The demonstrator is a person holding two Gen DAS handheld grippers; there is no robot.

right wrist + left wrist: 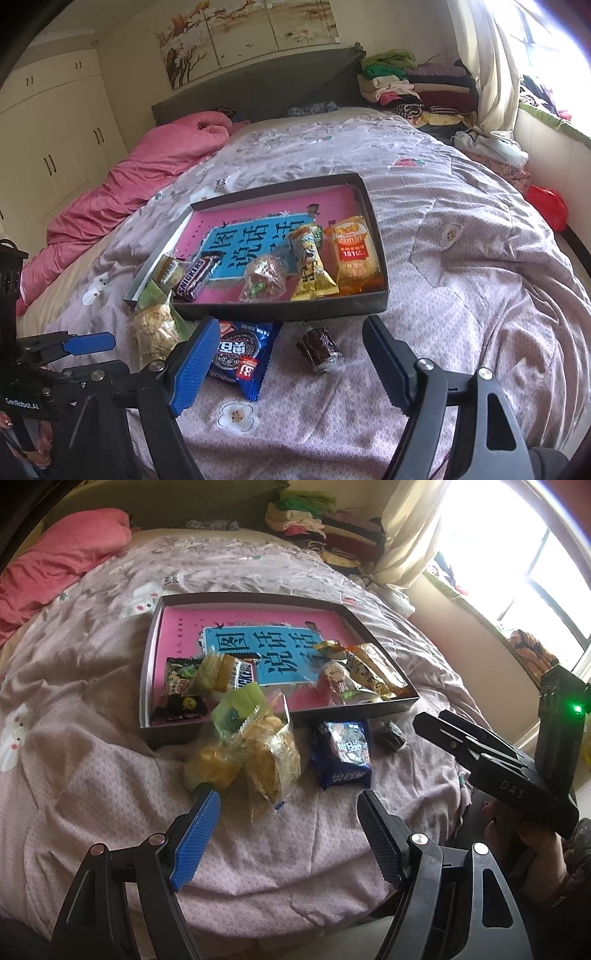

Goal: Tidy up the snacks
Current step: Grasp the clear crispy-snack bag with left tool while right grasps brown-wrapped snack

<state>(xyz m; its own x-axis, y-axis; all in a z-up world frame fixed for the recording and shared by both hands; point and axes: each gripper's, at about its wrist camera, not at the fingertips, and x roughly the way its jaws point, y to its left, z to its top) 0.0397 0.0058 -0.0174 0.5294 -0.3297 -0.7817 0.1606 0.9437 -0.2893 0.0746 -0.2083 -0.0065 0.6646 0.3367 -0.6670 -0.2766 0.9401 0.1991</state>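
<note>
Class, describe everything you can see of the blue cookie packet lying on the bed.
The blue cookie packet is a glossy, crinkled plastic wrapper printed with chocolate sandwich cookies and red-and-white lettering, and looks sealed. It lies flat on the pinkish quilt, just outside the tray's near wall, between clear-wrapped pastries and a small dark wrapped sweet.

Bare quilt lies open under both grippers. Ahead, a blue cookie packet (242, 356), a small dark wrapped roll (320, 349) and clear-wrapped yellow cakes (258, 760) crowd the shallow dark cardboard tray's (295, 312) near wall.
</note>
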